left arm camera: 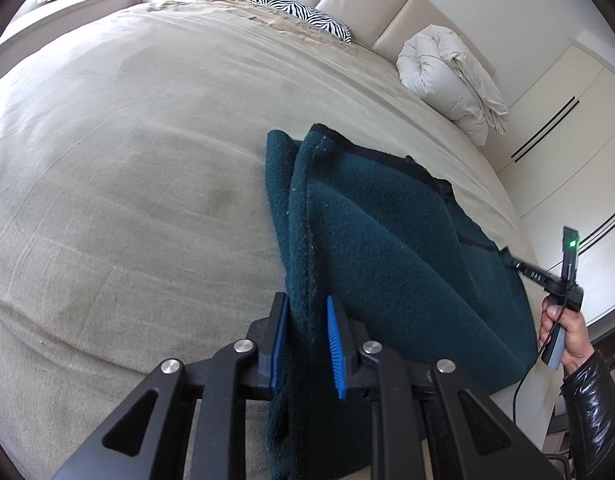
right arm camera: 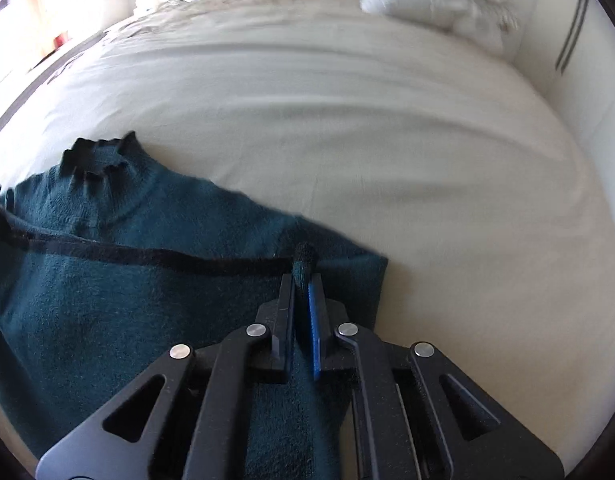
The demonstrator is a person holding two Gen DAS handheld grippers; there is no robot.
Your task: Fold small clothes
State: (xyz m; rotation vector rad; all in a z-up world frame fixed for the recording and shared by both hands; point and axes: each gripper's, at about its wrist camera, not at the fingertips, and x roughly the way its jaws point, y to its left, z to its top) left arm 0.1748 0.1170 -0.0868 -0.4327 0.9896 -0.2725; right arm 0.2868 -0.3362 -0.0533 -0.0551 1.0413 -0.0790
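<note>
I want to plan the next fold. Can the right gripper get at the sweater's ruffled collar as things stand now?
Probably not yet. The right gripper is shut on a pinch of the sweater, so it must release first. Otherwise nothing lies over the collar.

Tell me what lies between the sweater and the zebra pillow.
Only bare bedspread. The left wrist view shows nothing on that stretch between the sweater and the zebra pillow.
</note>
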